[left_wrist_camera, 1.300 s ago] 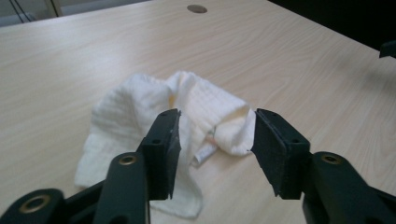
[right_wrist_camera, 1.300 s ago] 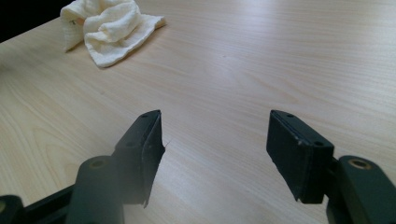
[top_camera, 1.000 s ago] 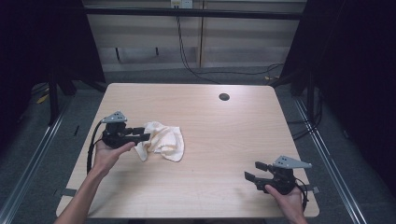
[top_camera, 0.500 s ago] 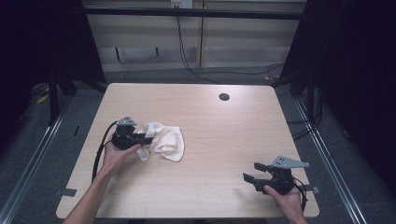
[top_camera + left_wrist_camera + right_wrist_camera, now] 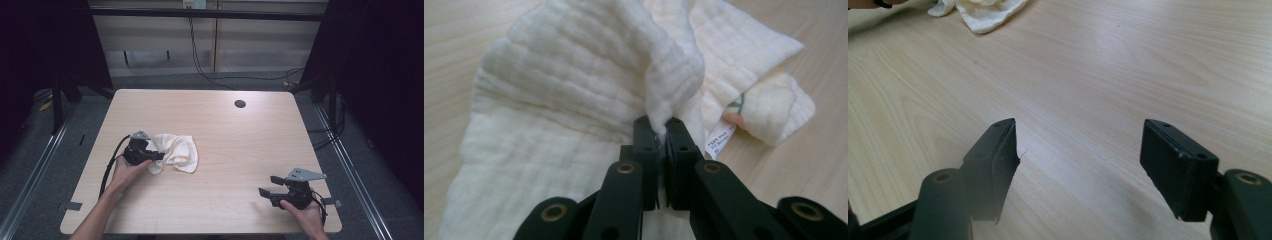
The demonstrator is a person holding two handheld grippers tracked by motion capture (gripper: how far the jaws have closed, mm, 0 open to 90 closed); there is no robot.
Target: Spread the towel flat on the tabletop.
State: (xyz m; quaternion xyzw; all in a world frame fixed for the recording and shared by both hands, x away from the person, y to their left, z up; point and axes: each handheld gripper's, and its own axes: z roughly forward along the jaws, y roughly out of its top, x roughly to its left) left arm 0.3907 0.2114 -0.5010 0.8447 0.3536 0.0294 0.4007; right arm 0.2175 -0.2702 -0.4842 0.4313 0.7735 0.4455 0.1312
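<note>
A rectangular table [image 5: 225, 150] with a light wood-grain top and rounded corners is shown. A cream cloth [image 5: 175, 152] is laid crumpled on the left half of the top, with a small white label [image 5: 719, 140] sewn at its edge. A round dark hole [image 5: 240, 104] is set in the top near the far edge, well apart from the cloth.

The left claw [image 5: 156, 156] sits at the table's left, its 2 jaws pinched together, forearm reaching in from below. The right claw [image 5: 266, 186] rests near the right front corner, jaws wide apart.
</note>
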